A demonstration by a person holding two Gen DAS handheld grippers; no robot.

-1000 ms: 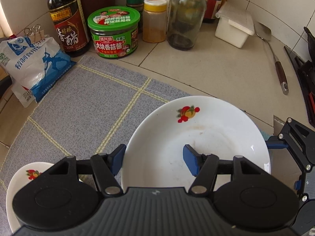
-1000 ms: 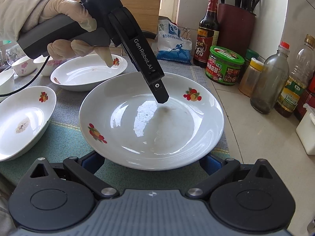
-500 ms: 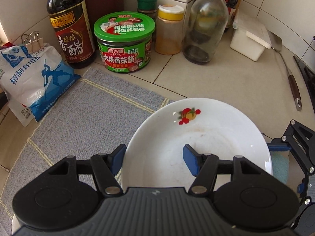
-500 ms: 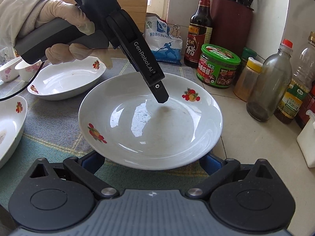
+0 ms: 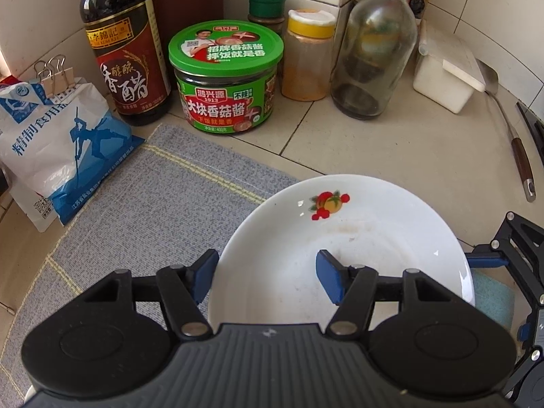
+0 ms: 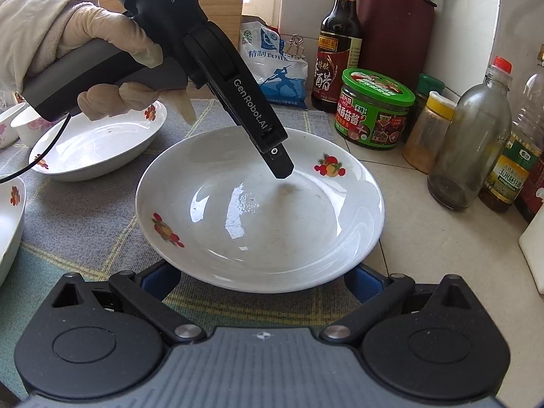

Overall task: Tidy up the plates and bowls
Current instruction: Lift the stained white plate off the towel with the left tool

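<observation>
We carry the plate (image 6: 260, 204) between us above the counter (image 6: 438, 238), near the mat's edge: the left gripper (image 5: 267, 273) clamps one rim, inner finger inside the dish, while the right gripper (image 6: 263, 280) jaws straddle the opposite rim, grip unclear, steadying it.

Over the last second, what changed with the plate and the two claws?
The plate, carried between both claws, has travelled off the mat toward the green-lidded jar and bottles, partly over bare counter. The grips stayed: left claw clamped across its rim, right claw's fingers either side, contact hidden.
</observation>
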